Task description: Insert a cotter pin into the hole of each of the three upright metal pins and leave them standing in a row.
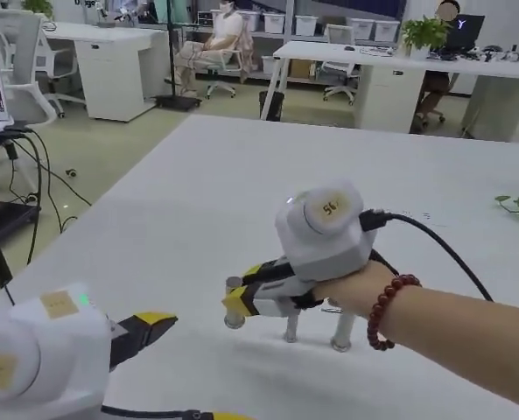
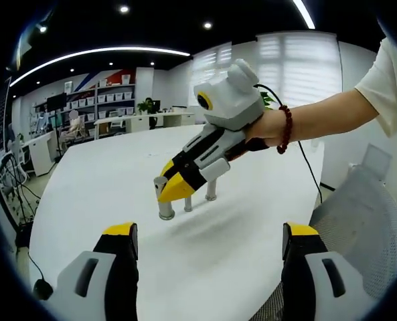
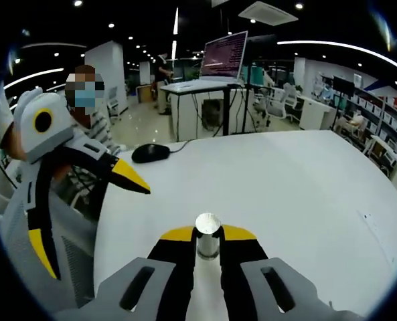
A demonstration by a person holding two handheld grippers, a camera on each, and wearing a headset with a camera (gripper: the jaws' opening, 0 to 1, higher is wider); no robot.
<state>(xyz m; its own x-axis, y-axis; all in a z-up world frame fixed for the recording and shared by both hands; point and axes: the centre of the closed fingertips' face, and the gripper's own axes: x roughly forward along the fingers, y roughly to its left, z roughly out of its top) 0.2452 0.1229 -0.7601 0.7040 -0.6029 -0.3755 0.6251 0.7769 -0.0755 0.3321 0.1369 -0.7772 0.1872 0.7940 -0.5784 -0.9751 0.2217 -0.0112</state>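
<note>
White table (image 1: pixel 241 192): right gripper (image 2: pixel 170 188) clamps 1 upright pin (image 2: pixel 165 212).

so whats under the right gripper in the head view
Three upright metal pins stand on the white table; the right gripper clamps the end pin. Its body covers the other two pins' tops, so what's up there can't be seen.

Open-plan office w/ white desks (image 1: pixel 110 37), swivel chairs (image 1: pixel 23 79), laptop (image 1: pixel 466 29), storage bins (image 1: pixel 361 29)
</note>
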